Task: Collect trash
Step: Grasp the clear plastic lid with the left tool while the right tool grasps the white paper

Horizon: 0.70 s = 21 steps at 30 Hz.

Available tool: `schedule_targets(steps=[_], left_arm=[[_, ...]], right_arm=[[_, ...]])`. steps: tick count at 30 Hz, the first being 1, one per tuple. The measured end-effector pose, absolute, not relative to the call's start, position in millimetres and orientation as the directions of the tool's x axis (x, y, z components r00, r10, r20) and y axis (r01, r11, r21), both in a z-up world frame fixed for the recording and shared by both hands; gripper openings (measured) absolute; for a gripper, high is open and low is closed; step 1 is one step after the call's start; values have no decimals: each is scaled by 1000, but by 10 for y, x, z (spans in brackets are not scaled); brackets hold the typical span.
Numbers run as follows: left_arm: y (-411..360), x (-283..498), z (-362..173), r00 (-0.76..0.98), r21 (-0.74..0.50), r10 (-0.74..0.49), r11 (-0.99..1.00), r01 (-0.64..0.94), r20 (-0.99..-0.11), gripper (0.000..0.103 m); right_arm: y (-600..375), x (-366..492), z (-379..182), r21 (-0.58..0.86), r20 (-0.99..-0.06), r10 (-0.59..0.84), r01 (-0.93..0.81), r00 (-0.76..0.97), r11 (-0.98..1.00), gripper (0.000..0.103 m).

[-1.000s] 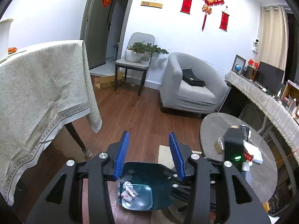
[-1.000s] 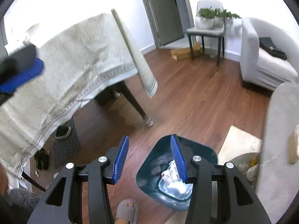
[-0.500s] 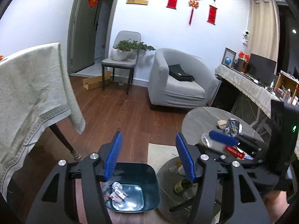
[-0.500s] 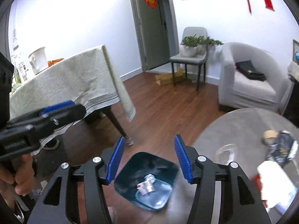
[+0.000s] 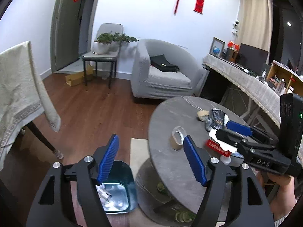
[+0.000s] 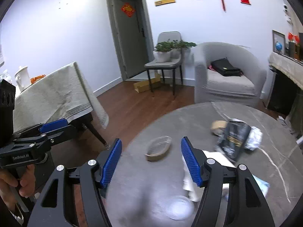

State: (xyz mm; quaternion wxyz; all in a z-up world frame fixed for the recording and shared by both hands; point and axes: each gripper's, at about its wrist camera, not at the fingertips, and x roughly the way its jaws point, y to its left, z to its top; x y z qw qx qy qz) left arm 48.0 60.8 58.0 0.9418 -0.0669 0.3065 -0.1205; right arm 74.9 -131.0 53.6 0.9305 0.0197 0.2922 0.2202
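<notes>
A teal bin [image 5: 123, 185] stands on the floor beside the round grey table [image 5: 170, 113], with a few scraps of trash inside. My left gripper [image 5: 151, 158] hovers over the gap between bin and table, its jaws opening with nothing between them. On the table lie a crushed paper cup [image 6: 158, 148], a black foil bag [image 6: 233, 140], a tape roll [image 6: 217, 125], white paper [image 6: 214, 155] and a red packet [image 5: 217, 147]. My right gripper [image 6: 151, 160] hangs above the table's near side, short of the cup, jaws opening and empty. The bin is out of the right wrist view.
A cloth-covered table [image 5: 17, 87] stands to the left and a grey armchair [image 5: 162, 75] beyond the round table. A chair with potted plants [image 5: 104, 51] and a cardboard box [image 5: 75, 77] are by the door. A sideboard [image 5: 246, 81] runs along the right.
Both grippers swung away from above the bin, rightward to the round table. Their jaws stand wider than before. The bin slid to the left view's lower left and left the right view.
</notes>
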Motion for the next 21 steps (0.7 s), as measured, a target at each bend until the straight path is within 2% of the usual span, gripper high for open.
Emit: schedule_targets(steps=[11, 14, 21], left_arm=[[-103, 573, 221, 678, -161, -384, 915, 369, -627, 75], [-315, 579, 112, 655, -130, -389, 904, 407, -649, 78], [-718, 559, -122, 590, -101, -428, 857, 505, -685, 78]], right_arm=[[-2041, 661, 444, 246, -543, 399, -315, 739, 917, 66], [-2192, 655, 425, 272, -544, 402, -298, 736, 915, 66], [-2498, 641, 349, 334, -556, 423, -274, 716, 902, 65]])
